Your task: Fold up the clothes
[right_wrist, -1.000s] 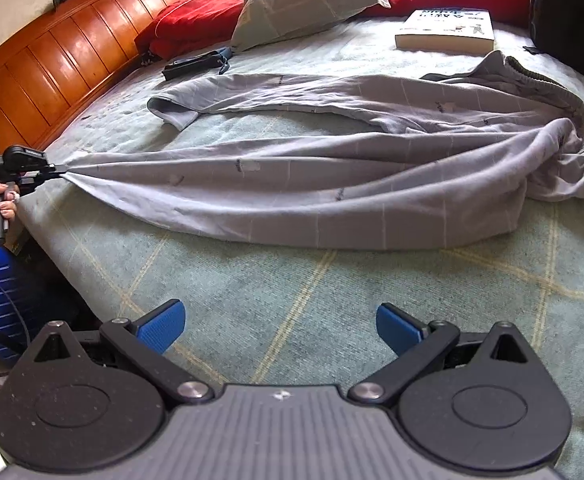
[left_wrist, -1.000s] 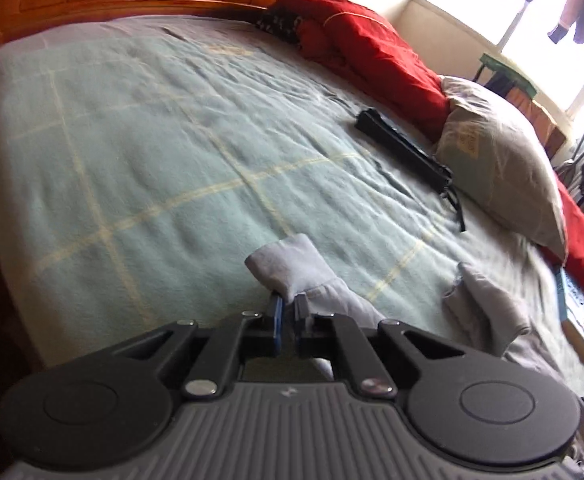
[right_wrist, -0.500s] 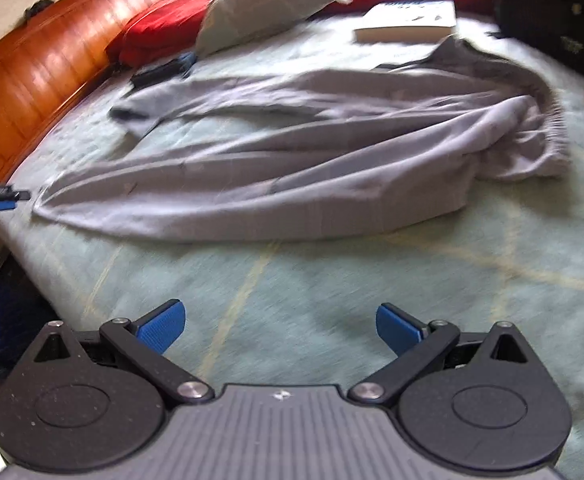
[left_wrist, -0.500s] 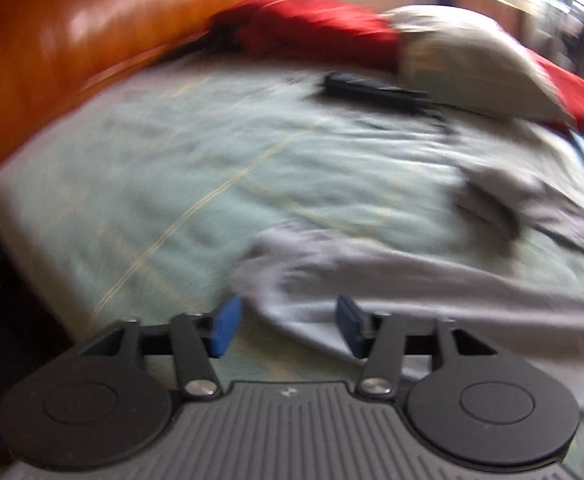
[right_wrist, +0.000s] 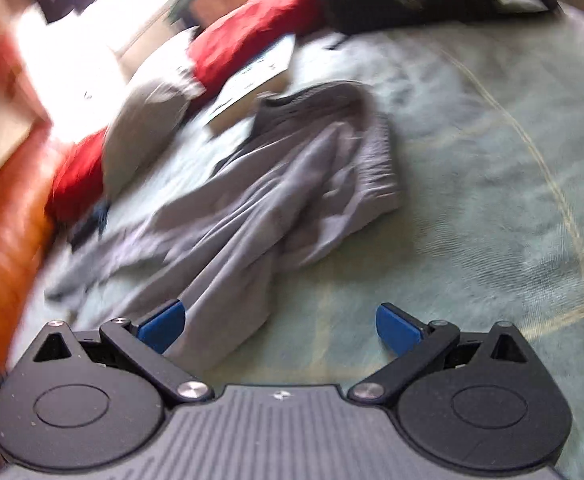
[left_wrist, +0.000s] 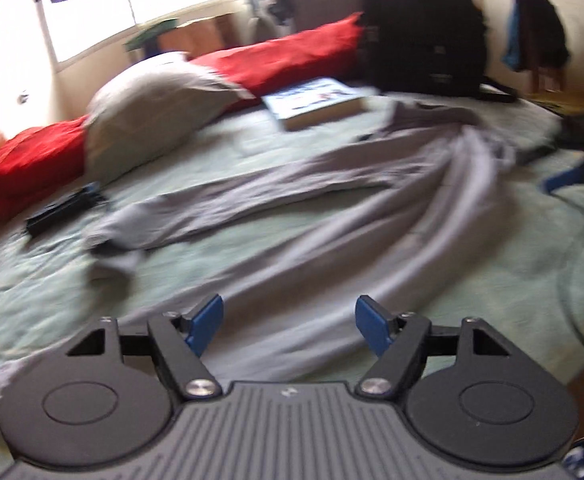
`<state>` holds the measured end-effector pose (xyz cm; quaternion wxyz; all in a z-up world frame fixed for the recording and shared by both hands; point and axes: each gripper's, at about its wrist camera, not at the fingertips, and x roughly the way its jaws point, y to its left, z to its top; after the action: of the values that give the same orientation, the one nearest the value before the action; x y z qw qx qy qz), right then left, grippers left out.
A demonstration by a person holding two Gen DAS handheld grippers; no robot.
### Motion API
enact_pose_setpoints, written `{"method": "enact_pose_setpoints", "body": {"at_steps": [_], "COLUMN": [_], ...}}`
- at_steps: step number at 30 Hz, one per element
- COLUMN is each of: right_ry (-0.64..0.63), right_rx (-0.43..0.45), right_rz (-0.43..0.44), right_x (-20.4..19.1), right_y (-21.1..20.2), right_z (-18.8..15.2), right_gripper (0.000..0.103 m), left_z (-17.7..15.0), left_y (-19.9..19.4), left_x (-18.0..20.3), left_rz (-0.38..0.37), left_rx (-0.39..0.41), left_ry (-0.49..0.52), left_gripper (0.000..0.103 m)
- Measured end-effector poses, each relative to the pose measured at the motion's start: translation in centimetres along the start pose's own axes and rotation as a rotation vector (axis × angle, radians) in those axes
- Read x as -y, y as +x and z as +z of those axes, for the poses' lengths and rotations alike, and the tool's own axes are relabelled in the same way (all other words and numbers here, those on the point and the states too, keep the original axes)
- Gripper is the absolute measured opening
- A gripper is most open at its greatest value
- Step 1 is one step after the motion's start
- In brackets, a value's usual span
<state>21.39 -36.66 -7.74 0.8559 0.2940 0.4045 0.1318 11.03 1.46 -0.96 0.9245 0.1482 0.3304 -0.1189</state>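
Both views are smeared by motion blur. The book (left_wrist: 316, 101) cover beyond the left gripper (left_wrist: 288, 326) is unreadable. The grey trousers (right_wrist: 268, 208) run out of sight under the right gripper (right_wrist: 279, 328) body.

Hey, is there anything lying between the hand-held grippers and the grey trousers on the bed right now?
Nothing visible. The grey trousers lie spread on the bed directly ahead of both. The left hand-held gripper is opening with nothing between its pads; the right hand-held gripper is open. The book lies beyond.

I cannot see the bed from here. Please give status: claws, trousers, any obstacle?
Left claw opening, nothing gripped; right claw open, empty. Grey trousers spread on the bed, not folded. Book lies near the waistband.
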Motion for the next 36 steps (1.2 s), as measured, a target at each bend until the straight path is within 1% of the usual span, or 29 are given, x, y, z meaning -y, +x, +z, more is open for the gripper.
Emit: {"method": "enact_pose_setpoints", "body": {"at_steps": [2,4,6,9,12,14,17,18,20,22,24,26,27,30,31,32,33,34,36], "right_ry": [0.089,0.156,0.196,0.254,0.308,0.314,0.286,0.307,0.355,0.380,0.345,0.334,0.340,0.352,0.356,0.357,0.344,0.330,0.331], "right_rx": [0.058,0.133,0.178,0.200,0.206,0.208,0.252,0.267,0.277,0.295,0.300,0.308,0.332,0.395,0.416,0.433,0.435,0.437,0.453], "right_rz": [0.082,0.146,0.180,0.206,0.271,0.305,0.307,0.300,0.290,0.310,0.274,0.219,0.198,0.172,0.164,0.153,0.133,0.115,0.107], "right_x": [2.3,4.0,4.8,5.3,5.7,5.8,6.0,5.9,5.4,5.0,4.5,4.0,4.0,4.5,4.7,4.8,4.8,4.8,5.5], "right_y": [0.5,0.6,0.7,1.2,2.5,3.5,4.7,4.6,4.0,3.4,3.6,4.5,4.8,5.3,5.5,5.6,5.7,5.8,5.5], "right_z": [0.4,0.3,0.5,1.5,2.9,3.6,4.1,4.0,3.1,1.6,1.2,2.1,2.6,3.3,3.5,3.6,3.4,3.1,2.2], "right_gripper": [0.103,0.103,0.103,0.103,0.103,0.103,0.103,0.103,0.103,0.103,0.103,0.103,0.103,0.103,0.101,0.097,0.089,0.084,0.064], "left_z": [-0.1,-0.3,-0.5,-0.6,-0.5,-0.5,-0.4,-0.5,-0.7,-0.9,-0.9,-0.9,-0.9,-1.1,-1.2,-1.3,-1.3,-1.4,-1.6], "left_y": [0.3,0.4,0.4,0.6,0.6,0.4,0.7,0.7,0.8,1.0,1.5,1.8,1.8,1.6,1.6,1.6,1.5,1.5,1.5], "left_x": [1.7,2.8,3.5,3.4,2.7,2.7,2.8,2.8,2.8,2.5,2.3,2.3,2.3,2.2,2.0,1.9,1.7,1.5,1.2], "left_rz": [-0.025,-0.042,-0.053,-0.048,-0.045,-0.054,-0.066,-0.064,-0.063,-0.071,-0.076,-0.074,-0.077,-0.083,-0.082,-0.081,-0.080,-0.078,-0.077], "left_rx": [-0.003,-0.012,-0.022,-0.034,-0.039,-0.036,-0.038,-0.041,-0.047,-0.053,-0.063,-0.068,-0.066,-0.060,-0.059,-0.059,-0.059,-0.058,-0.057], "left_ry": [-0.004,-0.020,-0.035,-0.042,-0.052,-0.057,-0.064,-0.066,-0.073,-0.089,-0.105,-0.113,-0.116,-0.127,-0.135,-0.142,-0.150,-0.158,-0.173], "left_gripper": [0.074,0.074,0.074,0.074,0.075,0.077,0.077,0.077,0.077,0.077,0.077,0.077,0.077,0.077,0.077,0.077,0.077,0.077,0.077]}}
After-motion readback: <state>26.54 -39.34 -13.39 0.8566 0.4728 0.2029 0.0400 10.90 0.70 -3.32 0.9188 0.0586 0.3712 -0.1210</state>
